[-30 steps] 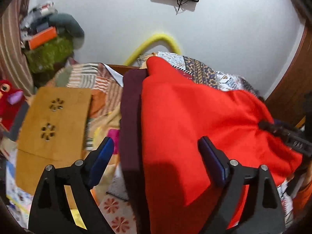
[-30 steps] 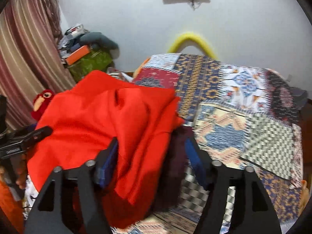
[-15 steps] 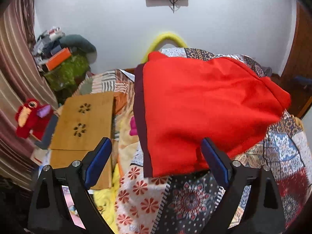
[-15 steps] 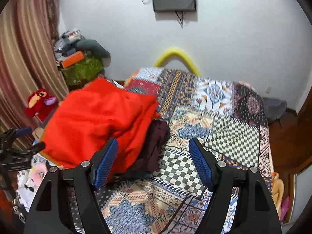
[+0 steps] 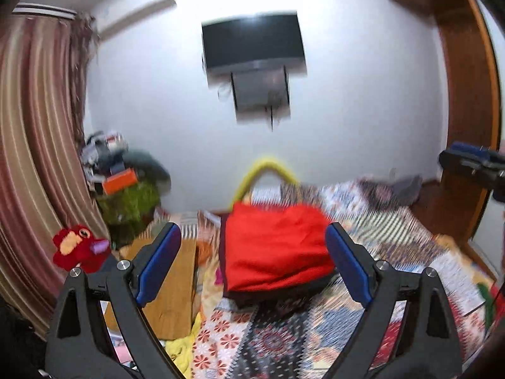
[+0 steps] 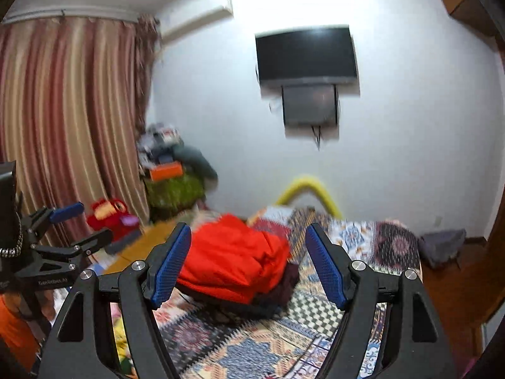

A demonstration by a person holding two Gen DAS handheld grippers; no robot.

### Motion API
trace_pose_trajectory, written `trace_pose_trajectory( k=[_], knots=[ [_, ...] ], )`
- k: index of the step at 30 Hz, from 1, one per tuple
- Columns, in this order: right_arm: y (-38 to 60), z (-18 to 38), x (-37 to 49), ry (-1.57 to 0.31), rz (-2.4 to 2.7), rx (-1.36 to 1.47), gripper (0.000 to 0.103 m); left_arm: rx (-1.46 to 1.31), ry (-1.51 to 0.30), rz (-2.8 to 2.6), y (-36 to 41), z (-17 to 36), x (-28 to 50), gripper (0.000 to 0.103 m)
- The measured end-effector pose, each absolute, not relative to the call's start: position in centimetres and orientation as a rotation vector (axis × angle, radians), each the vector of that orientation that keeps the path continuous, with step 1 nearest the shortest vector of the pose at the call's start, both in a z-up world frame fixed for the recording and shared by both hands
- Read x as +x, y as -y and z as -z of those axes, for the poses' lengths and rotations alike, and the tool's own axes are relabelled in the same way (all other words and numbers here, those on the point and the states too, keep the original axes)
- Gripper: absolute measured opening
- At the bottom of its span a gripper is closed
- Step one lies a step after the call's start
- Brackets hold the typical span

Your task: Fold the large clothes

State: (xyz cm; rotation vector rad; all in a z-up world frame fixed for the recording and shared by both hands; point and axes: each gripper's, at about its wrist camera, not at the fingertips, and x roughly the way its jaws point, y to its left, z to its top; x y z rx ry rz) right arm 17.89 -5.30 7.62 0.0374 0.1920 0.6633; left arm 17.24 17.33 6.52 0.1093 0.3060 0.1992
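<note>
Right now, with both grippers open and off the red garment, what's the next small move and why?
Probably nothing more than a check: the red garment lies folded on the patchwork bedspread, and both the left gripper and right gripper are open, holding nothing.

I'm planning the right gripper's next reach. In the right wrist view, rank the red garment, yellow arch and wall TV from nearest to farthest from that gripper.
1. Red garment: on the bed, just beyond the open right gripper, slightly left.
2. Yellow arch: at the bed's far end, against the wall.
3. Wall TV: high on the far wall, above the arch.
</note>
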Motion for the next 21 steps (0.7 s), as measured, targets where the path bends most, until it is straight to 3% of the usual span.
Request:
trace_pose_trajectory(
  k=[6,15,21],
  knots=[
    [7.2,-7.7,12.0,-0.05,-0.681,0.082,0.072,0.024,-0.14,-0.176,-15.2,-7.9,9.8,0.093],
    [7.1,-5.5,9.4,-0.014,-0.689,0.111,0.072,-0.003,-0.021,-0.224,-13.5,-6.0,4.0,0.093],
    [7.3,-4.9,8.6,-0.042,-0.653,0.122,0.09,-0.001,-0.022,-0.233,-12.5,-4.8,3.0,0.097]
  ],
)
